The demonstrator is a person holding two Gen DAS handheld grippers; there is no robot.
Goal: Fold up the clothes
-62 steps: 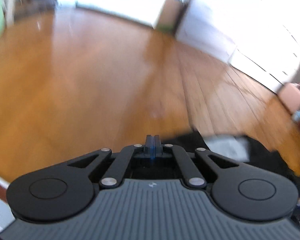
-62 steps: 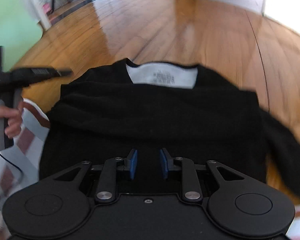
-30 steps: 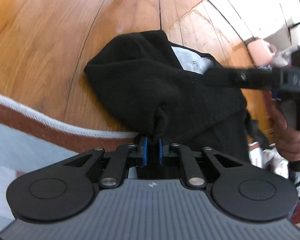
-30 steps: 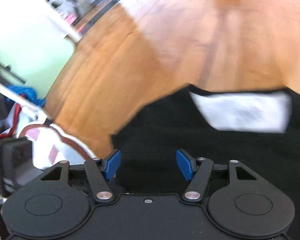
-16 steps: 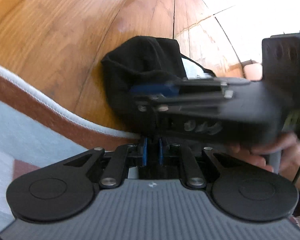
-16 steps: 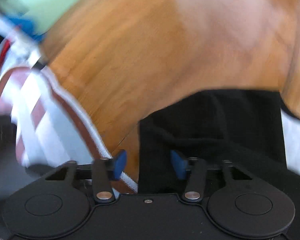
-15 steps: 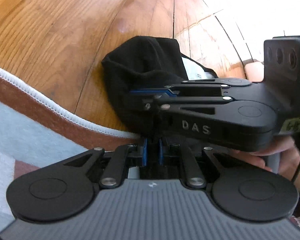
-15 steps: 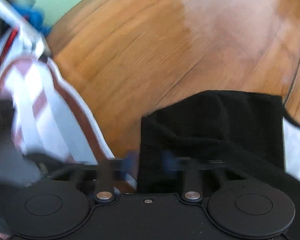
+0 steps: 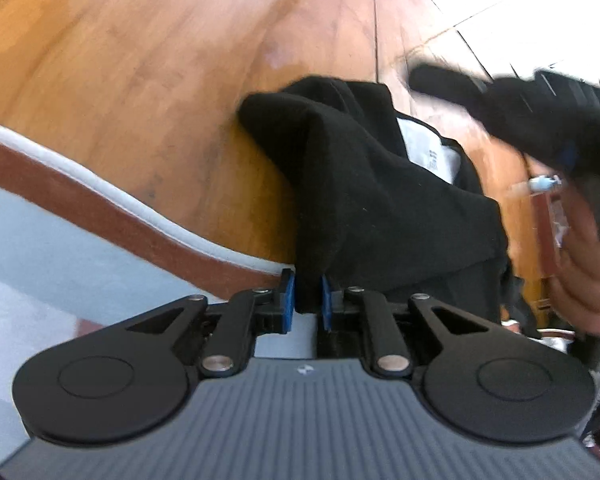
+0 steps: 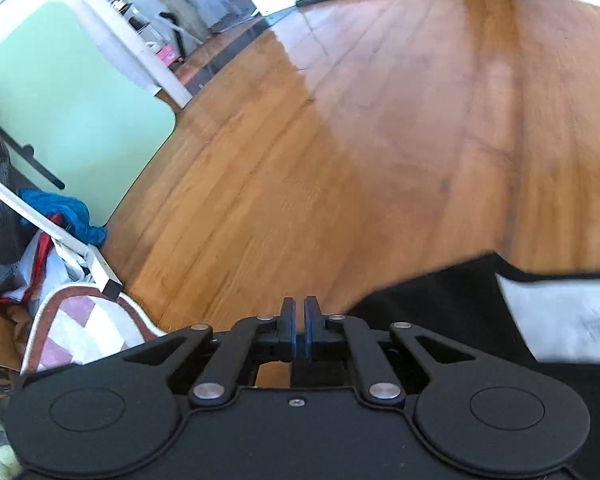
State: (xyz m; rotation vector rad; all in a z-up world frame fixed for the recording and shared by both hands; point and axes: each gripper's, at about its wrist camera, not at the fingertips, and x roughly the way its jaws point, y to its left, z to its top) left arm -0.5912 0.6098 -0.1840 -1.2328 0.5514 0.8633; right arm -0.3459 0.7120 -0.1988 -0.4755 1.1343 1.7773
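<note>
Right now left claw (image 9: 307, 296) pinches fold of black sweater (image 9: 380, 200) over wood floor (image 9: 140, 60); right claw (image 10: 299, 330) closed, pads together, nothing visibly between, beside sweater.

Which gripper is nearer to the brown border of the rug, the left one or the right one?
Left. The left gripper hangs just past the rug's brown border, clamped on the black sweater. The right gripper, shut, is raised beside the sweater, farther away.
</note>
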